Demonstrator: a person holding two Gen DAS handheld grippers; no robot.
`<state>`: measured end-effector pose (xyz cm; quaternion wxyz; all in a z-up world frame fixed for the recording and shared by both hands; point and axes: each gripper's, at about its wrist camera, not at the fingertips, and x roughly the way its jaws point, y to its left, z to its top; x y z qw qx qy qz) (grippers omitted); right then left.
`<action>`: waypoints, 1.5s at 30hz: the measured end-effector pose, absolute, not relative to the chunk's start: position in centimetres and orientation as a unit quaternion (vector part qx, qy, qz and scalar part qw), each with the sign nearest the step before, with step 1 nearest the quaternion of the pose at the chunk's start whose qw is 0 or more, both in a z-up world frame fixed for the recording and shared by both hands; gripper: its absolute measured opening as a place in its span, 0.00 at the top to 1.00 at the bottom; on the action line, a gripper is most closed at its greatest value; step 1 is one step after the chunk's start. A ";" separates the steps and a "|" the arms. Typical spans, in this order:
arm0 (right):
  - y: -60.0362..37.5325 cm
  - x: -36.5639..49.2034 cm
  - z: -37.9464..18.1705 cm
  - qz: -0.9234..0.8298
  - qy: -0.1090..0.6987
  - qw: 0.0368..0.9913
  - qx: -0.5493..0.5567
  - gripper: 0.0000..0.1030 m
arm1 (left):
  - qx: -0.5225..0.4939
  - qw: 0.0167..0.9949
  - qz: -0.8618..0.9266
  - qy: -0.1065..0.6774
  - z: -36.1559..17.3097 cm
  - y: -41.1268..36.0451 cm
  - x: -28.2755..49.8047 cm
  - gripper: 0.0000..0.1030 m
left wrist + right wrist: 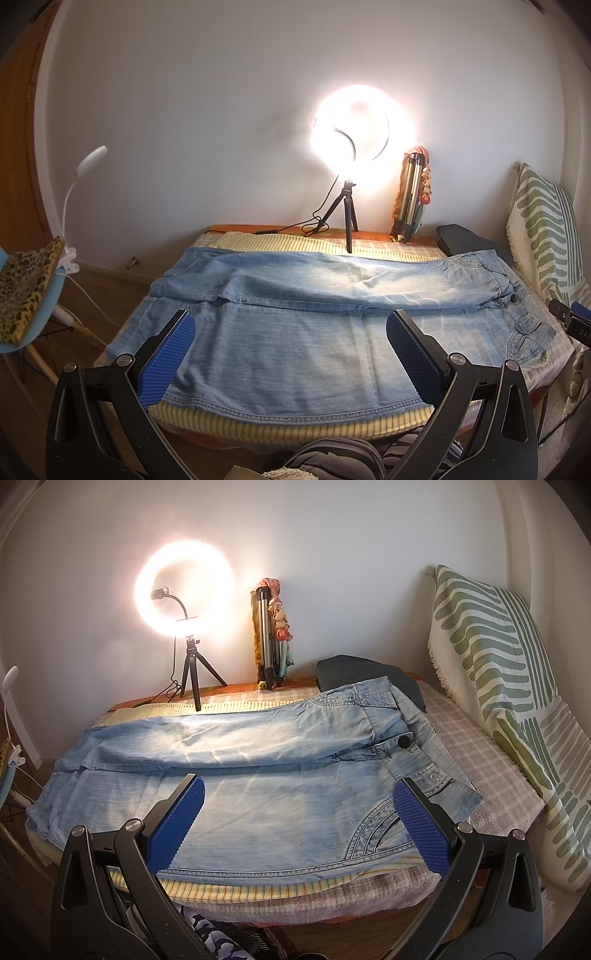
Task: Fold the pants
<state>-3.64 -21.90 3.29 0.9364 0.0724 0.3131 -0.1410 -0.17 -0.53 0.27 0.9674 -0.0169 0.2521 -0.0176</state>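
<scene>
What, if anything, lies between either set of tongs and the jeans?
Nothing visible. The jeans lie spread flat, and both the left tongs and right tongs hang open right over the near leg with no object between.

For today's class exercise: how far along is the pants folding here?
Done: the jeans lie spread flat on the table, legs side by side. In hand: nothing; the left gripper and right gripper are both open above the near edge. Left: every fold.
</scene>
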 end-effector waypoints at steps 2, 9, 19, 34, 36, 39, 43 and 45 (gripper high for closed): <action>-21.9 -3.6 3.2 -0.141 0.313 0.936 0.073 0.00 | -0.017 0.968 -0.018 0.252 0.3 -0.5 -0.2 0.00; -21.7 -3.6 2.8 -0.139 0.315 0.936 0.074 0.00 | -0.017 0.967 -0.018 0.252 0.3 -0.4 -0.2 0.00; -21.8 -3.6 2.9 -0.139 0.315 0.936 0.075 0.00 | -0.015 0.967 -0.017 0.254 0.3 -0.4 -0.2 0.00; -22.7 1.4 5.6 -0.079 0.305 0.947 0.053 0.00 | -0.005 0.962 0.002 0.272 -0.5 4.5 4.1 0.00; -22.8 2.8 5.7 -0.068 0.312 0.947 0.048 0.00 | 0.002 0.962 0.005 0.274 -0.8 5.2 5.1 0.00; -23.0 5.5 5.9 -0.043 0.329 0.942 0.049 0.00 | -0.001 0.960 -0.007 0.280 -1.1 6.4 6.6 0.00; -23.0 9.0 6.6 -0.009 0.327 0.943 0.058 0.00 | -0.013 0.963 -0.013 0.268 -1.1 8.4 8.8 0.01; -22.5 11.3 7.2 0.015 0.323 0.944 0.059 0.00 | -0.011 0.962 -0.009 0.274 -1.2 9.3 10.4 0.03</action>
